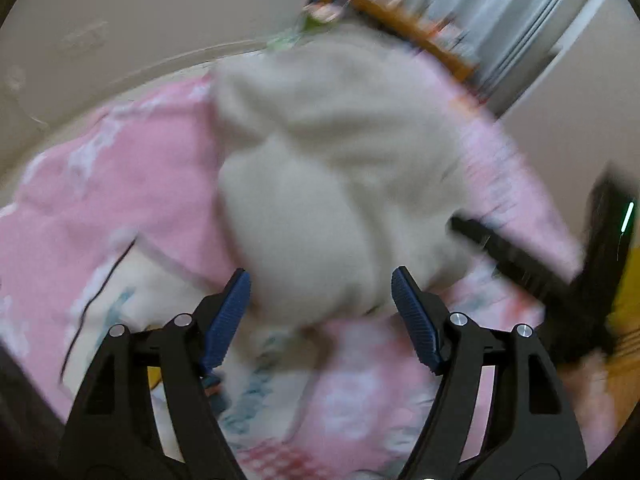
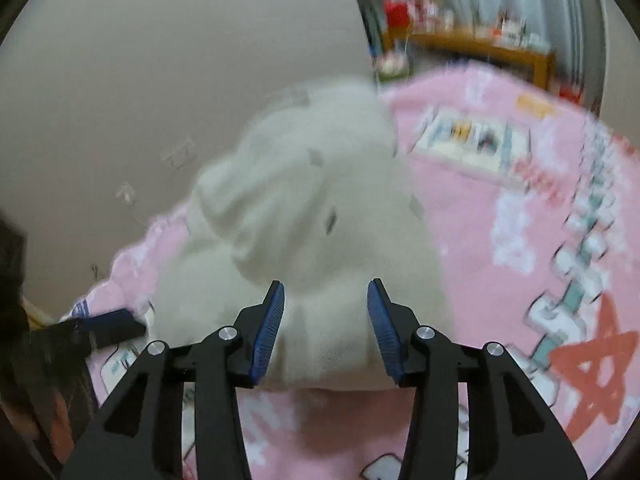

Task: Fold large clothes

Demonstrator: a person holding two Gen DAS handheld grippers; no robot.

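Lying bunched on the pink bedspread (image 1: 120, 168), the cream garment (image 1: 320, 168) fills the middle of both views. The left gripper (image 1: 321, 304) stands wide, nothing pinched. The right gripper (image 2: 326, 320), jaws parted, hovers at the garment's 6 o'clock edge, gripping nothing.

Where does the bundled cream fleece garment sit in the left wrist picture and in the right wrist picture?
Left wrist view: the cream fleece garment fills the centre, its near end between the open left claw pads.
Right wrist view: it lies centre-left, reaching down between the open right claw pads.
Shared landmark: the wooden shelf, top right in both.
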